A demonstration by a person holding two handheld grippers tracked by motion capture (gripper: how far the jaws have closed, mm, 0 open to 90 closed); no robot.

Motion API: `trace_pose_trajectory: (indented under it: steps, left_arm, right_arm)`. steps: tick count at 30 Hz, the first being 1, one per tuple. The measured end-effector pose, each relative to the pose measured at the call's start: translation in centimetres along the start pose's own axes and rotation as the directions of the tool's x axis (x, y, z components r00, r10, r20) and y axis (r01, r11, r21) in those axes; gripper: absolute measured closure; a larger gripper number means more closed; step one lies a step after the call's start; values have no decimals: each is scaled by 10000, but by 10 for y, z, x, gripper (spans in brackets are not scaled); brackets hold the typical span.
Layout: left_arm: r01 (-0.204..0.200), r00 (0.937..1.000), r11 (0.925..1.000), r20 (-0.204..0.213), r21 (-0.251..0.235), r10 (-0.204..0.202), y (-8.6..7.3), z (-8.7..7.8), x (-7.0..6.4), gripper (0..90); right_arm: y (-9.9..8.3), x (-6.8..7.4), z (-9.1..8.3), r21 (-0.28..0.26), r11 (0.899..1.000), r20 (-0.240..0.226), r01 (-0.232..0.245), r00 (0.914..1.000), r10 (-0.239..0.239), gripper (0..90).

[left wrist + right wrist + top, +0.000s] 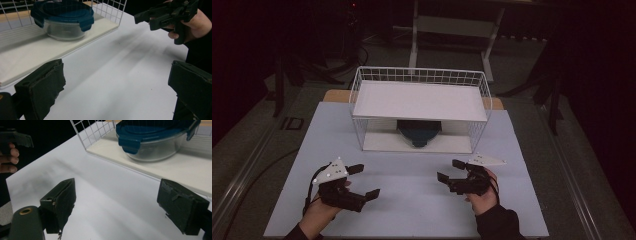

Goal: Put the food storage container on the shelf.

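Plainly, the blue-lidded glass container [63,20] bears no readable label.

White sheet [412,200] covers the tabletop. Grey floor [257,145] around it, dark cables [357,57] and a white frame [452,25] behind.

container [419,132] in rack [362,95], seemingly centred, on table [412,200].
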State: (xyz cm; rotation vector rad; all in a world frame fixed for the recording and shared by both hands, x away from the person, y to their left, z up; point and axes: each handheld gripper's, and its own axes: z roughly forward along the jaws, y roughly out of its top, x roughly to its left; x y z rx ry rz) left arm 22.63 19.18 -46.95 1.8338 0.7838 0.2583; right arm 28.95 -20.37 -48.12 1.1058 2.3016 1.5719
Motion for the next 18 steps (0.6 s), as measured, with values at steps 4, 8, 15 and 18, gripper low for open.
trace_pose_trajectory:
  steps: [4,8,15,18]
  left_arm:
    - [40,10000,10000,50,60,-40,-6,1,0,8]
    - [65,10000,10000,34,26,-65,-9,2,1,8]
    - [50,9999,10000,103,64,-51,-15,5,1,8]
    - [1,9999,9999,115,106,-2,-17,5,1,8]
  right_arm:
    - [-8,0,-9,61,10000,54,75,10000,-76,158]
    - [-13,0,-13,95,9998,124,196,9997,-197,158]
    - [-19,-7,-15,65,9997,419,248,9988,-251,159]
    - [-19,-8,-17,-10,9997,434,228,9988,-227,160]
